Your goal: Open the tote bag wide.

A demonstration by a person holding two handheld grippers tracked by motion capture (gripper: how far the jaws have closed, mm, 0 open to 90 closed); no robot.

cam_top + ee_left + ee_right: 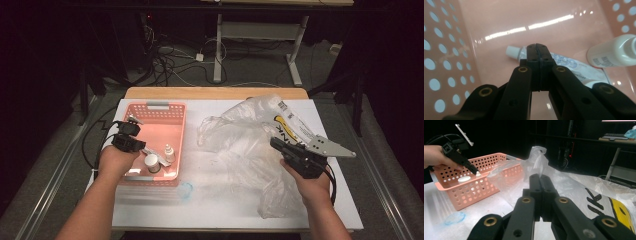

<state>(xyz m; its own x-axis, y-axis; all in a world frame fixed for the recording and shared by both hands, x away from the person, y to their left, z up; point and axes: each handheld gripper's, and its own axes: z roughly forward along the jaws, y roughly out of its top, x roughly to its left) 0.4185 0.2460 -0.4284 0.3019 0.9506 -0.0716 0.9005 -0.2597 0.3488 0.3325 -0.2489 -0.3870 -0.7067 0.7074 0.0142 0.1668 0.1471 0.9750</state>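
Basket [172,112], one, pink perforated plastic, sits left on the white desk [215,210], holding two small white bottles [169,152] and one white tube [564,62]. Left tongs [536,47] hover above that tube, pressed together, empty. Right tongs [540,178], also pressed together, point at one clear plastic bag [534,160].

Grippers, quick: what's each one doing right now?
Left gripper: closed, empty, above the tube in the basket.
Right gripper: closed on the plastic bag.

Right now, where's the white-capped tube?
The tube lies flat on the floor of the pink basket, at the table's left in the high view, just beyond the left gripper, beside a white bottle.
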